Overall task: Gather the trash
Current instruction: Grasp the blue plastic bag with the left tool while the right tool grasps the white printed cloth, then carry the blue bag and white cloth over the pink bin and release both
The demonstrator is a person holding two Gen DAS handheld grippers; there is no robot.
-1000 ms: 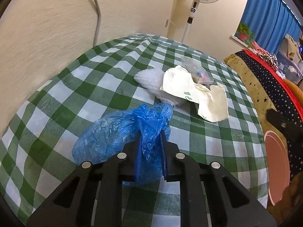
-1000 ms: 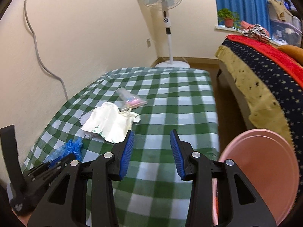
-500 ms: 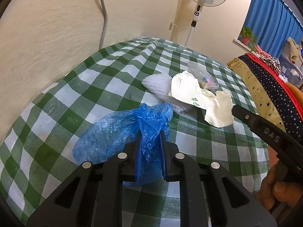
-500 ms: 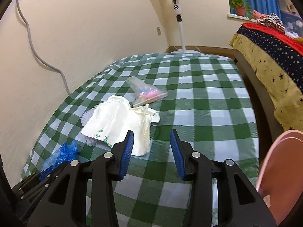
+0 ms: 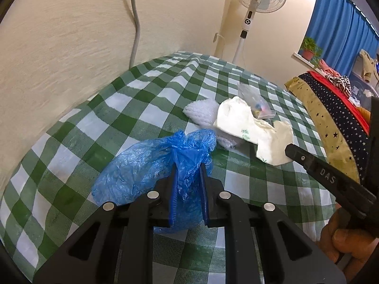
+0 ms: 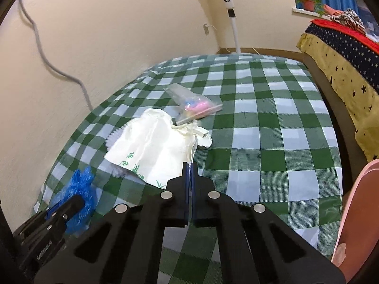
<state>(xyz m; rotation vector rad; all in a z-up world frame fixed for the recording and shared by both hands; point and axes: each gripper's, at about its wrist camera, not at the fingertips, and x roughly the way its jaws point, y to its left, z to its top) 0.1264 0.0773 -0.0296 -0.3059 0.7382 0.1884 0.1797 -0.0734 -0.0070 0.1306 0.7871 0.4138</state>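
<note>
Early stage. Left gripper (image 5: 187, 189) clamped on blue bag (image 5: 146, 172), lower centre. Right gripper (image 6: 190, 182) pinched shut on cream bag's (image 6: 151, 151) edge, mid-frame. Clear pouch (image 6: 194, 105), foam (image 5: 203, 111) left lying; nothing binned.

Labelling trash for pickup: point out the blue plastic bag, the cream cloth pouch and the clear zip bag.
blue plastic bag (image 5: 142, 168): left wrist view, on its crinkled body left of the claw.
cream cloth pouch (image 6: 151, 146): right wrist view, on its flat middle.
clear zip bag (image 6: 196, 106): right wrist view, over the pink contents.
</note>
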